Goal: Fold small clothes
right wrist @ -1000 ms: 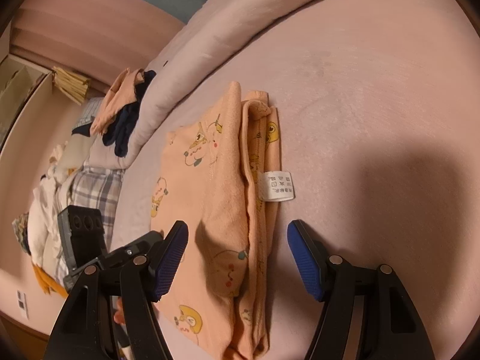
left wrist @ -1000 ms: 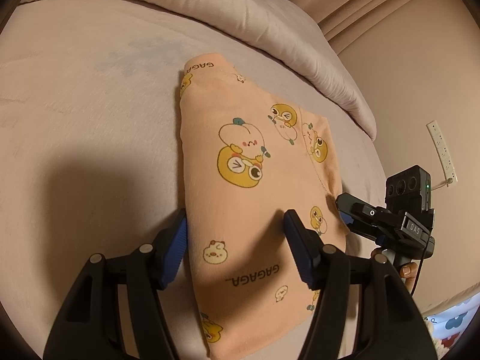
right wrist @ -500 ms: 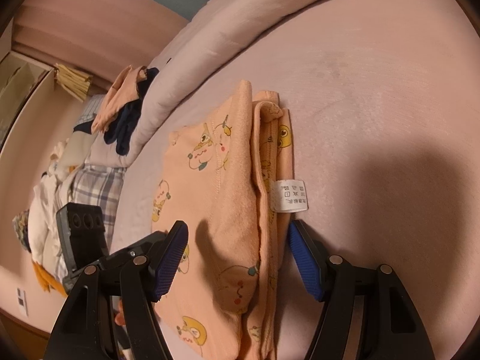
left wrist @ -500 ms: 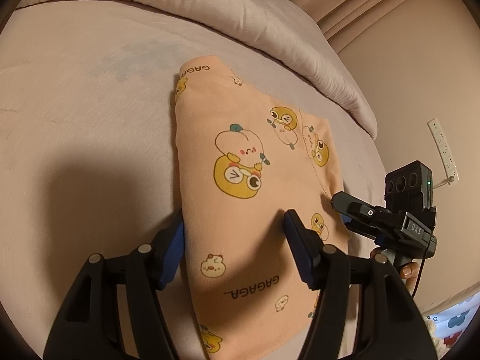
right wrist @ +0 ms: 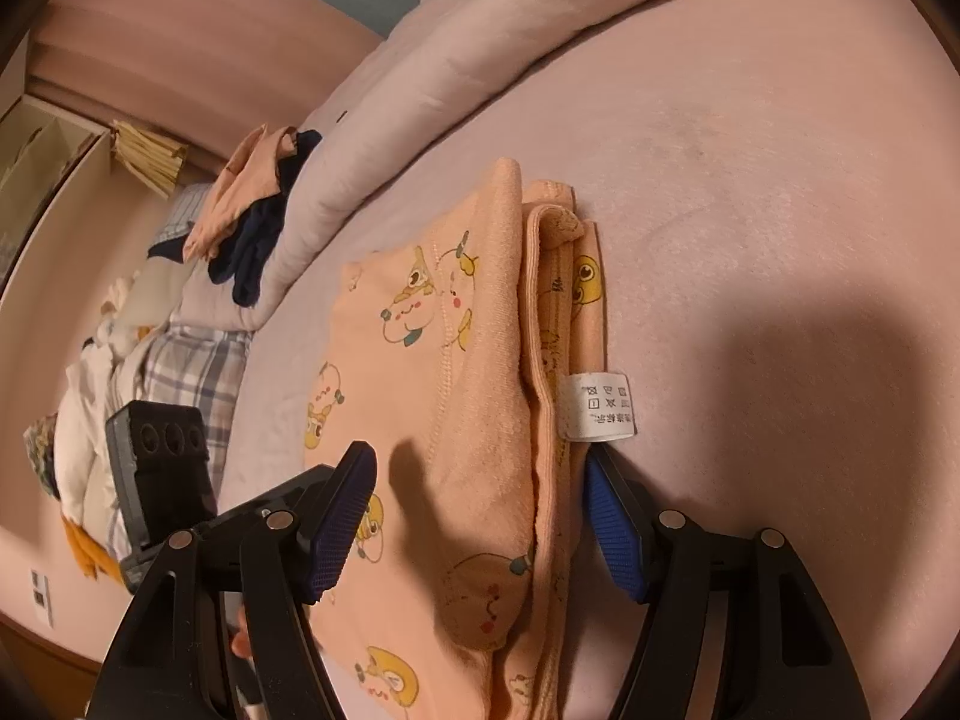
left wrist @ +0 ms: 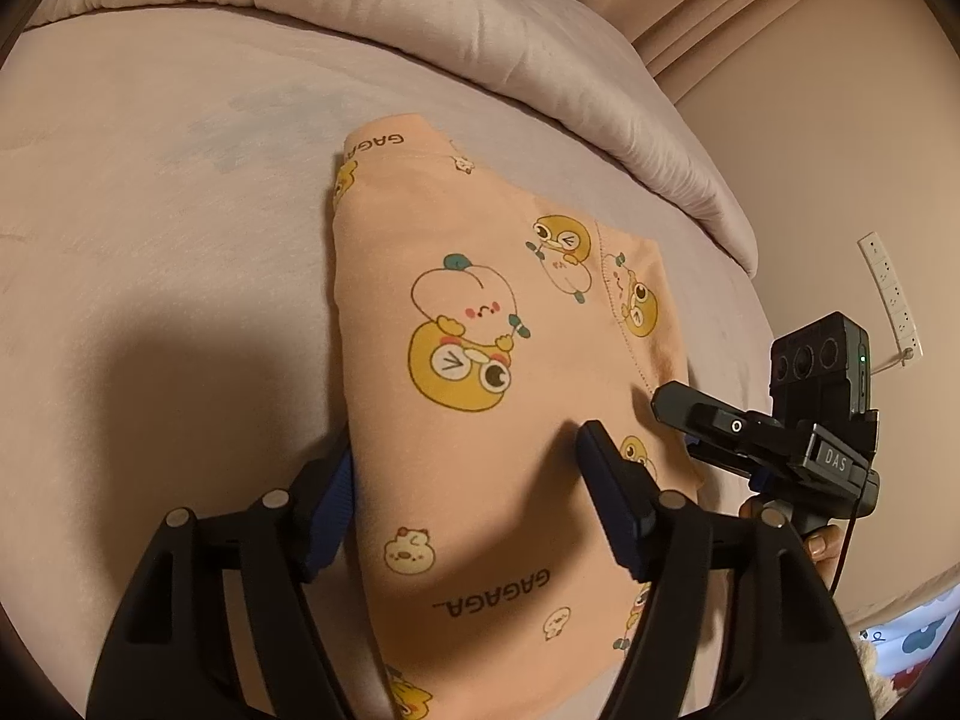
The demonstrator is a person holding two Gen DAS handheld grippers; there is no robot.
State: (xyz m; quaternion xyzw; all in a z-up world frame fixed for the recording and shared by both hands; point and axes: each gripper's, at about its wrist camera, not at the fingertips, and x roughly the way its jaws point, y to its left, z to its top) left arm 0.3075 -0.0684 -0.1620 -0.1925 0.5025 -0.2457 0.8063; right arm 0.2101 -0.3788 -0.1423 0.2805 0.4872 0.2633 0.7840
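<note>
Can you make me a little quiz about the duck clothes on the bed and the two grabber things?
1. True or false: the peach duck-print garment is hanging in the air.
2. Which edge of the garment shows the white care label in the right wrist view? A) by the right gripper's right-hand blue pad B) under the quilt C) on the plaid cloth
3. Fill in: the word printed on the garment near the left gripper is ____.

Key
1. False; it lies folded on the bed.
2. A
3. GAGAGA

Bedroom, bed (left wrist: 180, 192), rolled duvet (left wrist: 480, 18), clothes pile (right wrist: 252, 210)
</note>
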